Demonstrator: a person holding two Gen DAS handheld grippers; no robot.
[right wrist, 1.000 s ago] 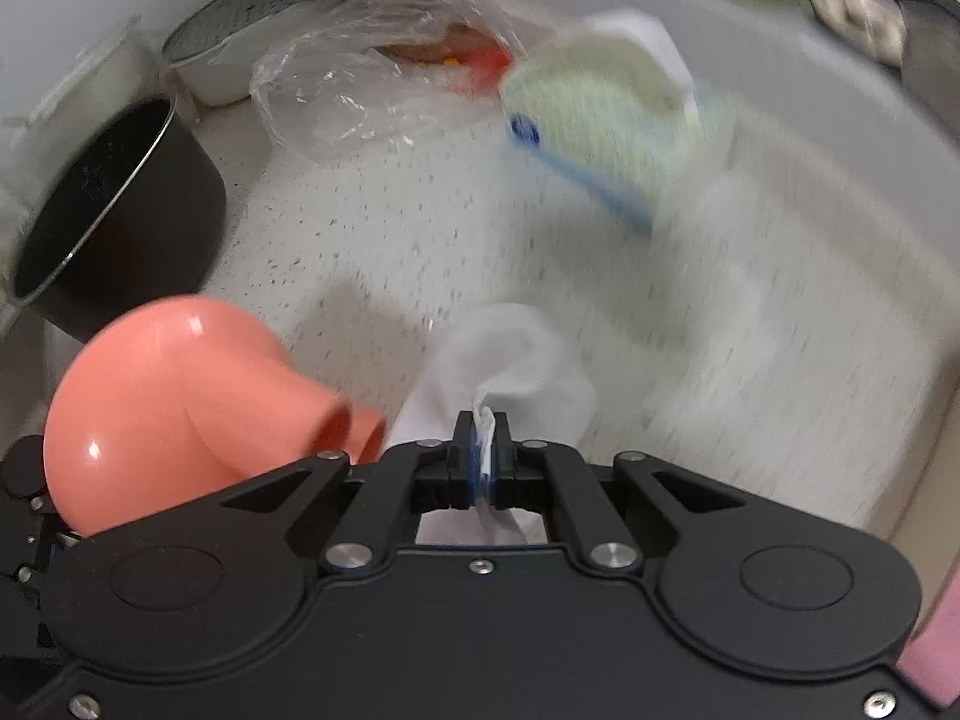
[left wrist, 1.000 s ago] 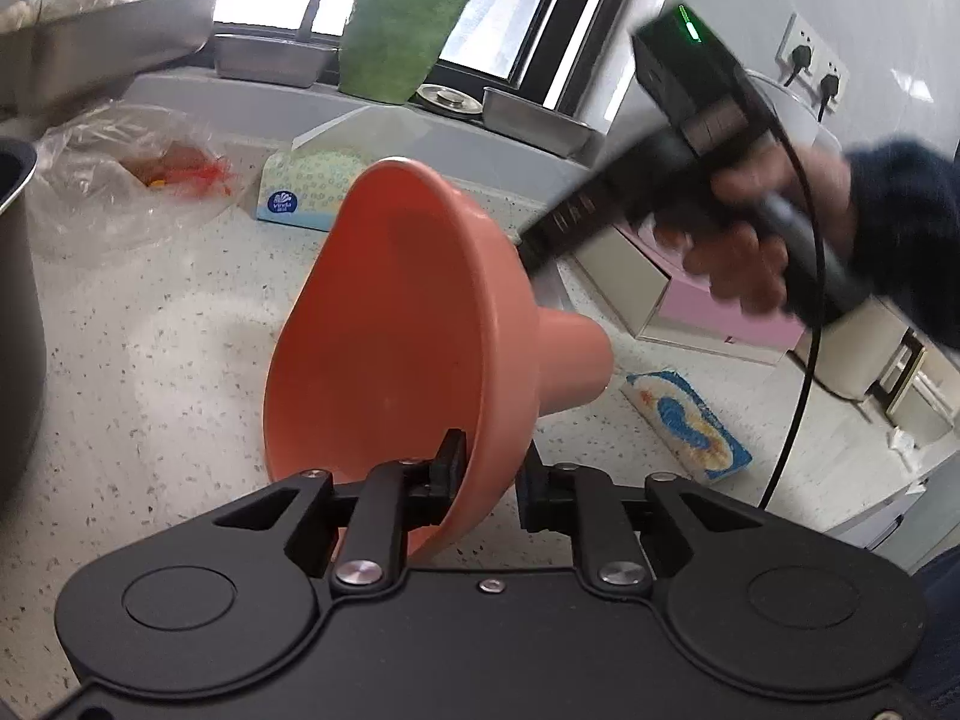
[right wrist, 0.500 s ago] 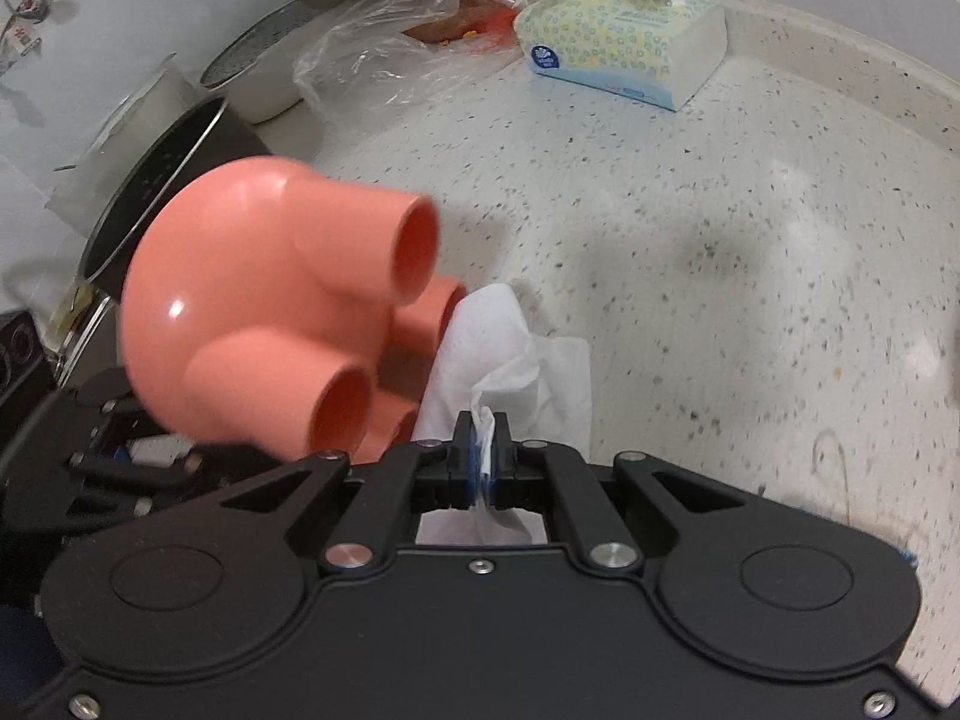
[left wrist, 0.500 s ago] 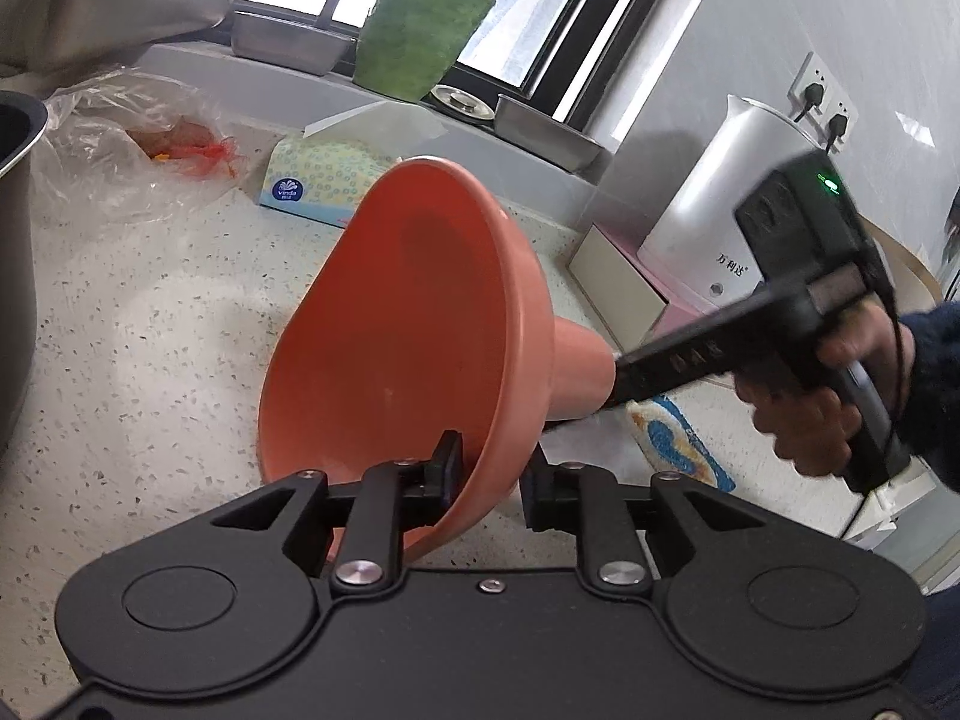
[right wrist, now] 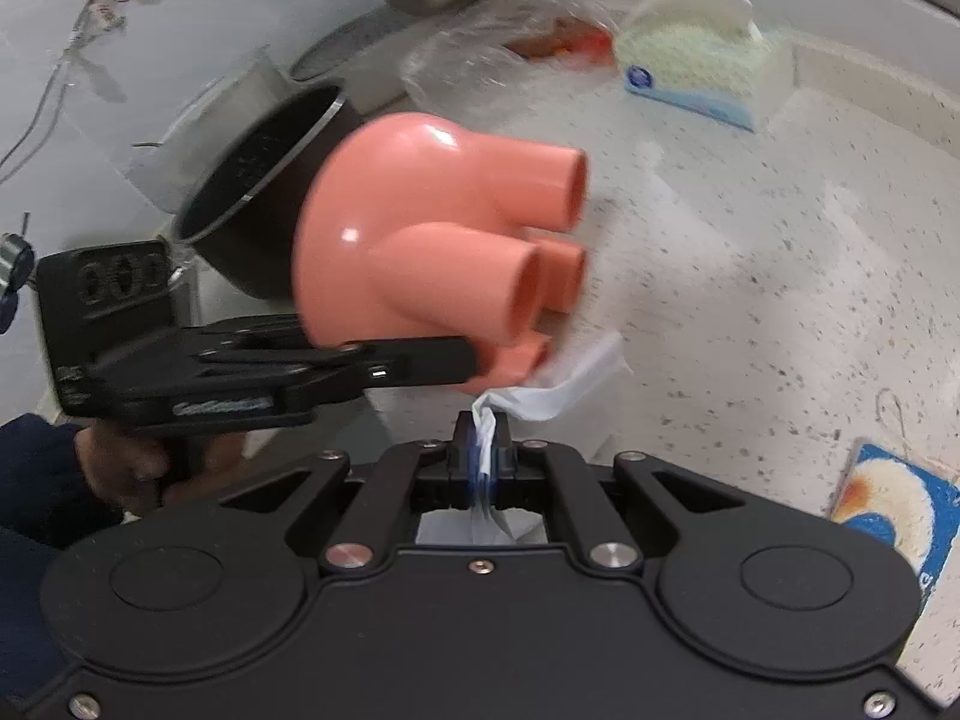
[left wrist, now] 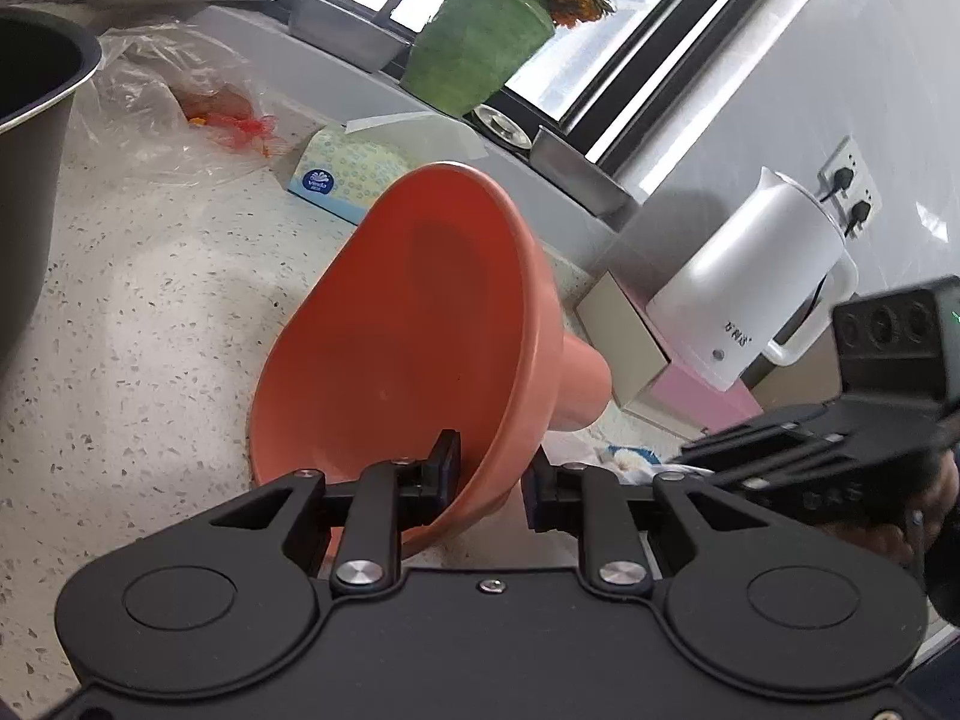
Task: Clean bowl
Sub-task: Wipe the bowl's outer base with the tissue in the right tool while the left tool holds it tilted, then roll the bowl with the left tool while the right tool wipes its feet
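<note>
Pinching the rim of the salmon-pink bowl [left wrist: 414, 354], the left claw [left wrist: 489, 474] has 1 pad inside the wall and 1 outside, so the bowl is held off the speckled surface [left wrist: 138, 324], tipped on its side with its mouth facing back toward that claw. The stubby legs [right wrist: 540, 252] point away from it, toward the right claw [right wrist: 483, 441]. That right claw is pressed together on a folded white tissue [right wrist: 546, 396], whose loose end trails forward and lies against the lowest leg.

As I judge it, the step in hand is wiping the underside and legs. To do it well, the tissue should be pressed flat against the plastic rather than dragged by its free corner, and the left grip should stay firm, because a rim hold on a tilted bowl could twist under sideways pressure. Short strokes around each leg would suit.

Beyond the bowl, a tissue box [right wrist: 690, 60] and a clear plastic bag [left wrist: 162, 108] lie farther out. A dark pot [right wrist: 252, 192] stands behind the bowl from the right claw's side, and a white kettle [left wrist: 750, 300] is off toward the wall.
</note>
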